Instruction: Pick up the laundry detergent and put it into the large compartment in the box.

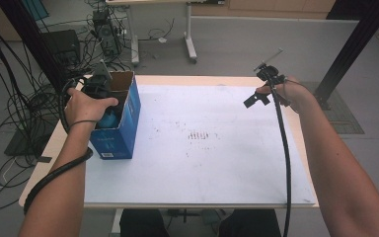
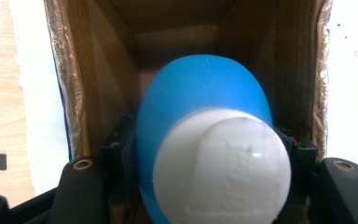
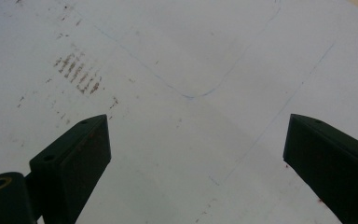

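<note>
An open-topped box [image 1: 119,132], blue outside and brown cardboard inside [image 2: 98,84], stands at the table's left. My left gripper [image 2: 209,154] reaches down into it, shut on a blue bottle [image 2: 200,98] with a white cap [image 2: 221,170]; the black fingers [image 2: 119,158] press on its two sides. From above, a hand covers the left gripper [image 1: 101,88] at the box's mouth, and a bit of the bottle [image 1: 110,118] peeks out below it. My right gripper [image 1: 256,98] hovers over the table's far right, open, its fingers [image 3: 81,149] wide apart with nothing between them.
A white sheet [image 1: 202,148] with brown smudges [image 3: 77,72] and faint pen lines covers the wooden table [image 1: 49,148]. The right gripper's cable [image 1: 284,148] trails across the sheet toward the near edge. Cables, a desk leg and black frame posts stand on the floor beyond.
</note>
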Demonstrator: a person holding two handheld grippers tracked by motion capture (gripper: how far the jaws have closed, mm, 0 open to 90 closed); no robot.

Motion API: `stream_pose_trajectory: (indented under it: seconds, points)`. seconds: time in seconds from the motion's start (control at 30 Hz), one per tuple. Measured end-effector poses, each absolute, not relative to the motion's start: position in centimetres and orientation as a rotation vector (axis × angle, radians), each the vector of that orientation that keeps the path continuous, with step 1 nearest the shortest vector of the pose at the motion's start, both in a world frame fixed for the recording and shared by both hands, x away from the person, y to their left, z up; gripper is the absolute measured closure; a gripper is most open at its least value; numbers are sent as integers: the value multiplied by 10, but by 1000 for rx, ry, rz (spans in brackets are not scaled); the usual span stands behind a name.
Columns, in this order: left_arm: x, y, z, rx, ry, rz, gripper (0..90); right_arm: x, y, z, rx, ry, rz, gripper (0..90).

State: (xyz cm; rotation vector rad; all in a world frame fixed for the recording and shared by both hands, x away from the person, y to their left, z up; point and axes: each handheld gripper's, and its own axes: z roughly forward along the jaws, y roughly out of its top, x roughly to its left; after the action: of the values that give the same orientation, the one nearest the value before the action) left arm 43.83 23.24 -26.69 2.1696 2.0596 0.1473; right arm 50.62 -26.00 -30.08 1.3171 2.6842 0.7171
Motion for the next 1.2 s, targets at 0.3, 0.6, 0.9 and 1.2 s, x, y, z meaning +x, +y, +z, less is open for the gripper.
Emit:
stream_pose_trajectory:
  seconds: [0.3, 0.6, 0.9, 1.2]
  points:
    - [438, 232, -267, 2168, 2061, 152, 377, 506, -261, -300, 1320, 2681, 717, 70]
    - [438, 233, -267, 2161, 2067, 150, 377, 506, -262, -300, 1319, 2680, 716, 70]
    - [438, 233, -267, 2155, 2069, 145, 377, 506, -261, -300, 1315, 2681, 732, 71]
    - [438, 233, -267, 2152, 2073, 147, 377, 506, -263, -301, 1325, 2682, 743, 70]
